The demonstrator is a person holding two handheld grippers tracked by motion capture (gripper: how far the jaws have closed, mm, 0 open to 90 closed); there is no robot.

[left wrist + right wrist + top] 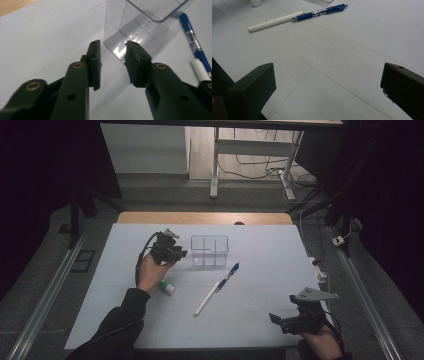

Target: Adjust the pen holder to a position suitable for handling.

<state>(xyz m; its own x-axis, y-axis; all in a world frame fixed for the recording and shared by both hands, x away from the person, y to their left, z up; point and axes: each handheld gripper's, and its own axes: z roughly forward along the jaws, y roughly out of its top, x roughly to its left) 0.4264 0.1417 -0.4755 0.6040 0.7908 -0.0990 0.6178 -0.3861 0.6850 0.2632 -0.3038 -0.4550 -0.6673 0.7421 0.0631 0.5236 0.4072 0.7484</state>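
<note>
Clear plastic catches our eye first: a small transparent box [209, 250] with an inner divider stands upright just above the middle of the high view, on the white tabletop [260, 250]. Our left gripper [176, 254] sits just to the left of it, held in the left hand [151, 271], its tips pointing toward the box's left wall. In the left gripper view the fingers [94, 63] are slightly apart with nothing between them, and the near corner of the box [140, 22] rises right beyond their tips; we cannot tell whether they touch it. A blue pen [227, 275] lies just below and to the right of the box, slanting down-left, end to end with a white pen [206, 298] that runs on toward the lower middle of the frame. A small white tube with a green end [167, 287] lies beside our left wrist. Our right gripper [275, 320] hovers at the lower right of the high view, near the tabletop's front edge, well apart from the box. In the right gripper view its fingers [254, 87] are spread wide over bare tabletop, with the two pens lying across the upper left of that frame.
</note>
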